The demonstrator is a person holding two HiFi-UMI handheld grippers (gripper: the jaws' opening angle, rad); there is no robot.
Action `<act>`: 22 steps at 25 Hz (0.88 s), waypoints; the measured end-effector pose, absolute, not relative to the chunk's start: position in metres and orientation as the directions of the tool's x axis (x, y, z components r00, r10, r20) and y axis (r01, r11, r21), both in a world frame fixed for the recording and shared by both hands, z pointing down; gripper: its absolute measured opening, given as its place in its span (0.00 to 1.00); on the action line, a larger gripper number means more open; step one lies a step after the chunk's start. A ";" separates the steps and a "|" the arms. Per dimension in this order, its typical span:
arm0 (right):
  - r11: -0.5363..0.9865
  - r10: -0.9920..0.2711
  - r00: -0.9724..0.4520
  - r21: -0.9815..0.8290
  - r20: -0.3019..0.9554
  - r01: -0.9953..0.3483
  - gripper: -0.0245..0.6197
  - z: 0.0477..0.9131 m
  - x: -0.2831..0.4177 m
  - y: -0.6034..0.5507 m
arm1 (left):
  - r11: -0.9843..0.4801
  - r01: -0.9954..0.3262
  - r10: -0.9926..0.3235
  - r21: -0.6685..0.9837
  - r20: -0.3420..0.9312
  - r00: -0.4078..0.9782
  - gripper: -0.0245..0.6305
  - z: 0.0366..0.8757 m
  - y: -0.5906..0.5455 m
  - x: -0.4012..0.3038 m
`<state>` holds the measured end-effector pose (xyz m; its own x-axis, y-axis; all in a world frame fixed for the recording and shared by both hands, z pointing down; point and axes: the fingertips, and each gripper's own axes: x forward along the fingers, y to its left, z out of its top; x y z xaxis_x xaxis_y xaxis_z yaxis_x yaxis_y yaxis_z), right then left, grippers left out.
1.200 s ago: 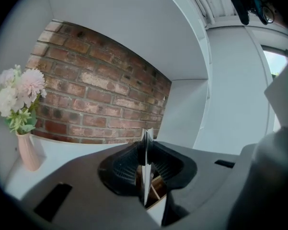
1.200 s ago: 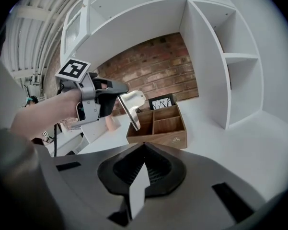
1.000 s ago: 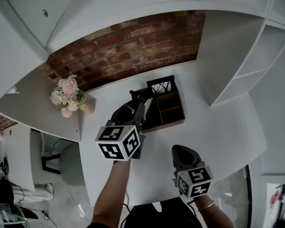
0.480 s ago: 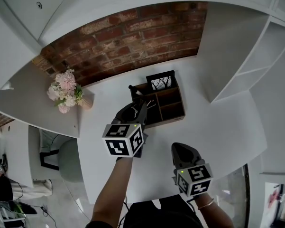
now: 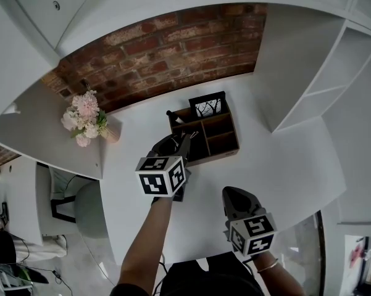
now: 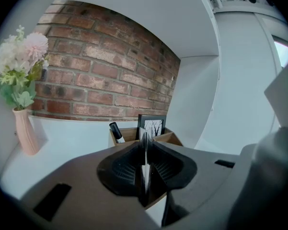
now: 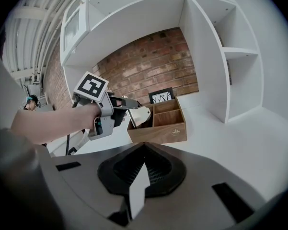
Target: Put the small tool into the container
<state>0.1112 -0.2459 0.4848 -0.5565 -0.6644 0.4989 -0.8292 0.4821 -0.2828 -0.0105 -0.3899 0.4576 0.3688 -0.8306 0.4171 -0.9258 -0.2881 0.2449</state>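
My left gripper (image 5: 186, 143) is shut on the small tool (image 7: 140, 115), a thin white flat blade on a metal stem. It hangs over the left compartment of the wooden container (image 5: 221, 148). In the left gripper view the tool (image 6: 144, 163) shows edge-on between the jaws, with the container (image 6: 168, 138) just beyond. The right gripper view shows the left gripper (image 7: 127, 107) at the container's (image 7: 158, 131) left end. My right gripper (image 5: 230, 194) hovers low near the table's front, well apart from the container, its jaws shut (image 7: 144, 147) with nothing held.
A black marker (image 5: 171, 114) stands in the container's back left corner, and a small framed picture (image 5: 208, 106) leans at its back. A pink vase of flowers (image 5: 85, 121) is on the ledge to the left. Brick wall behind; white shelving (image 5: 321, 73) to the right.
My left gripper has edged a little right, closer over the container, still holding the tool. The right gripper has stayed where it was.
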 end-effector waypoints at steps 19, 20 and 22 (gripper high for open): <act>0.456 -0.696 -0.523 -0.260 0.492 -0.851 0.05 0.475 0.113 -0.233 | -0.326 -0.904 -0.802 0.277 0.424 0.420 0.24 0.456 -0.372 -0.002; 0.457 -0.696 -0.523 -0.259 0.491 -0.851 0.05 0.475 0.112 -0.232 | -0.330 -0.902 -0.802 0.278 0.422 0.423 0.24 0.455 -0.369 -0.002; 0.457 -0.698 -0.523 -0.258 0.489 -0.851 0.05 0.474 0.110 -0.230 | -0.332 -0.900 -0.800 0.282 0.421 0.427 0.24 0.455 -0.362 -0.004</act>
<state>0.1099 -0.2296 0.4741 -0.5233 -0.6977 0.4893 -0.8510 0.4574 -0.2580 -0.0037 -0.3625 0.4552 0.4266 -0.8003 0.4215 -0.9004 -0.3317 0.2816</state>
